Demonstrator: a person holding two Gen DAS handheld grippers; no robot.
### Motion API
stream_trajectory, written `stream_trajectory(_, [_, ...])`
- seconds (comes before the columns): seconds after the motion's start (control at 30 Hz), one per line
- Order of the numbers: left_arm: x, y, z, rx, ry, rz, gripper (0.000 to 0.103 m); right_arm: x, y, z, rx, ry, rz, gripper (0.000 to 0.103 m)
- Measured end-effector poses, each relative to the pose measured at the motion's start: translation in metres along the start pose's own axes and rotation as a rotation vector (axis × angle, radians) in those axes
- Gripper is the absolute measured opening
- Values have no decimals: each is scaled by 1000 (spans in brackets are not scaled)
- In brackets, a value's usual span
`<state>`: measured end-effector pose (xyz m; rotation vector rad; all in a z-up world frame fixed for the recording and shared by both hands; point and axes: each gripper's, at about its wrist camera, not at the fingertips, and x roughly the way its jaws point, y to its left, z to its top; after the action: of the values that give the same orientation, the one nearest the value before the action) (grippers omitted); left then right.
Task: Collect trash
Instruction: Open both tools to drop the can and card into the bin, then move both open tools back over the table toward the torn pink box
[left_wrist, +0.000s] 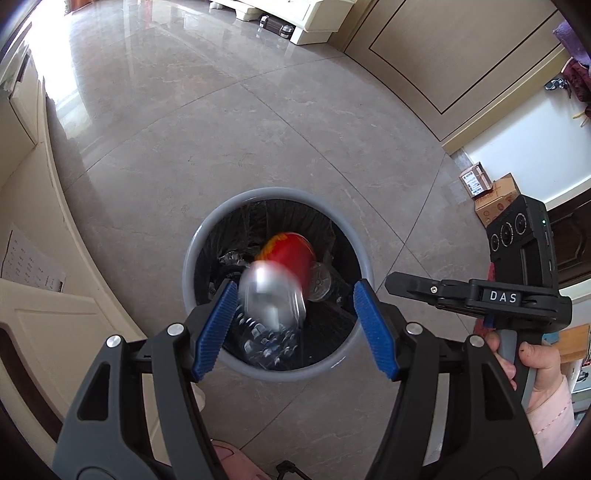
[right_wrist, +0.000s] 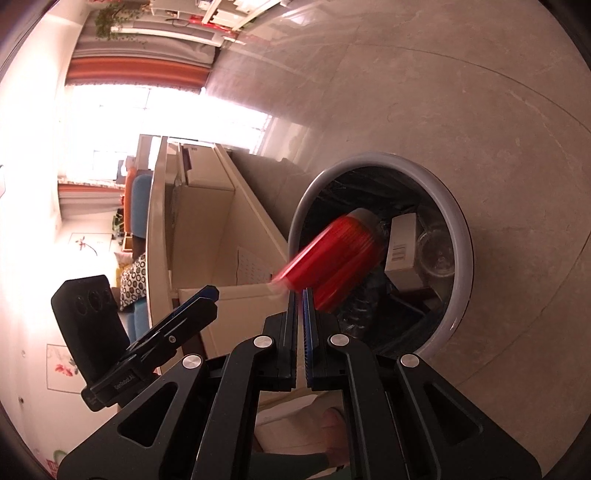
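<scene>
My red can drops into the bin

My left claw is wide and holds nothing; my right claw is pinched shut, empty. The red can, blurry, is over the grey bin on the floor. It looks light, thin, slippery: grab its round middle.

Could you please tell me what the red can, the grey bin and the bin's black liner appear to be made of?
The red can looks like aluminium: bright silver ends, a glossy printed body, though motion blur softens it. The grey bin seems moulded plastic, with a smooth, matte, rounded rim. Its black liner is likely thin plastic film, crinkled and faintly shiny.
</scene>
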<state>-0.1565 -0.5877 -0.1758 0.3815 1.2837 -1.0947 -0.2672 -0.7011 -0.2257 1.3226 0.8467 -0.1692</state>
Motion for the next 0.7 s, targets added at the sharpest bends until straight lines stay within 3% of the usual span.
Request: stream_trajectory(0.7, [-20, 0, -11, -9, -27, -10, 63, -8, 13, -10, -23, 2, 13, 5])
